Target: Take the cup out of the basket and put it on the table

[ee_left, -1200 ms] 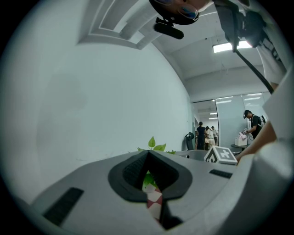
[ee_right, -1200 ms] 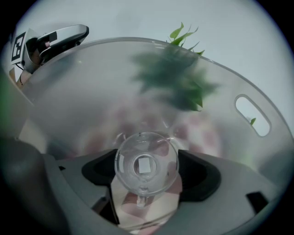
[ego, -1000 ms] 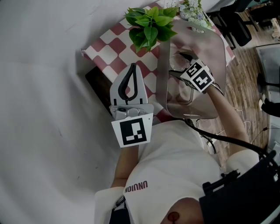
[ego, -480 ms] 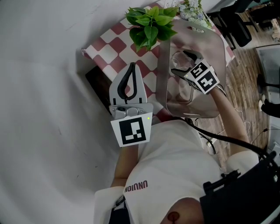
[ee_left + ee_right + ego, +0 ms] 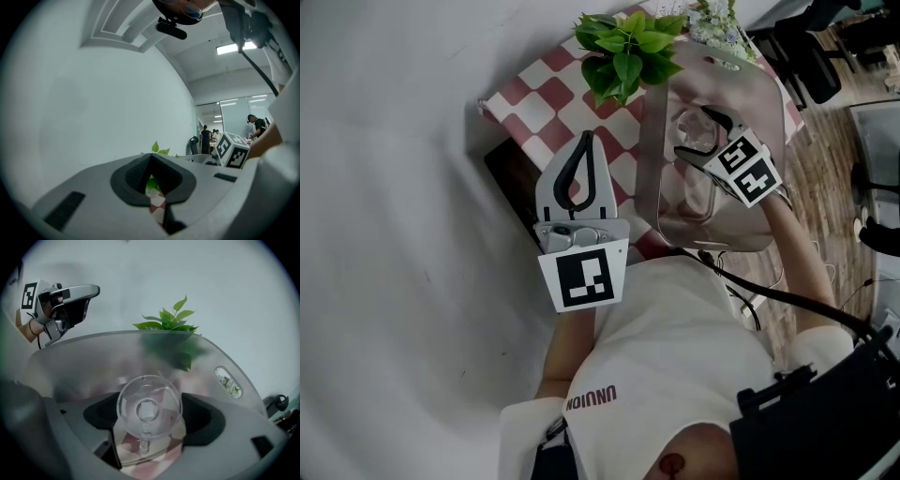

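A clear glass cup (image 5: 695, 127) lies inside the translucent grey basket (image 5: 757, 103) on the red-and-white checked table (image 5: 546, 91). My right gripper (image 5: 692, 132) reaches into the basket, shut on the cup, one jaw on each side. In the right gripper view the cup (image 5: 149, 409) fills the space between the black pads (image 5: 197, 420), mouth toward the camera and handle down, with the basket wall (image 5: 93, 363) behind it. My left gripper (image 5: 584, 141) hovers over the table's near left edge, shut and empty; in its own view the tips (image 5: 151, 158) meet.
A leafy green plant (image 5: 623, 52) stands at the table's far side beside the basket, and small flowers (image 5: 712, 19) are behind it. A white wall runs along the left. Black chairs (image 5: 806, 52) and a wooden floor lie to the right.
My right gripper has moved a little farther into the basket, so the cup now sits between its jaws. The left gripper has stayed put.
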{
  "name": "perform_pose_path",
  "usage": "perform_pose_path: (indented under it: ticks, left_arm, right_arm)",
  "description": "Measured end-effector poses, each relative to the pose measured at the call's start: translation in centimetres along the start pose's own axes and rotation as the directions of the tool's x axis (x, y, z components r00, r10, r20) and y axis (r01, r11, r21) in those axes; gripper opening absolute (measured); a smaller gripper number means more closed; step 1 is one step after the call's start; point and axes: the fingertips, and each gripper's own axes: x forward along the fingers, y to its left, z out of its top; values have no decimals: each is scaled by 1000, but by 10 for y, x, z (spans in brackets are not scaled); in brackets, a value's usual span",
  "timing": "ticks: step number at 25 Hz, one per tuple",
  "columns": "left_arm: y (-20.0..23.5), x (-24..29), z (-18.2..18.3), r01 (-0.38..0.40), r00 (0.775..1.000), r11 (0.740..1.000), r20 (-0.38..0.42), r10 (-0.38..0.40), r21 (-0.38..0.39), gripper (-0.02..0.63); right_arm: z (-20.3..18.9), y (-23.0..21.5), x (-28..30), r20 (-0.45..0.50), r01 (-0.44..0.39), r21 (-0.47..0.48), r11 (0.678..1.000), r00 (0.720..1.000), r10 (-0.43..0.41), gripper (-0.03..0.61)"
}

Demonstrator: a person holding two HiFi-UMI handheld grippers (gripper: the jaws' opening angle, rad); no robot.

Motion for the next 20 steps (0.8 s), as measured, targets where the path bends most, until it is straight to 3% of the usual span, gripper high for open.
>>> perform_pose_path:
  ticks: [20]
  left_arm:
    - [2,-6,4,-5,1000,1000,18,5,-3,9]
  right_arm:
    - [39,-5,-48,60,65,-77,995,996,-60,408]
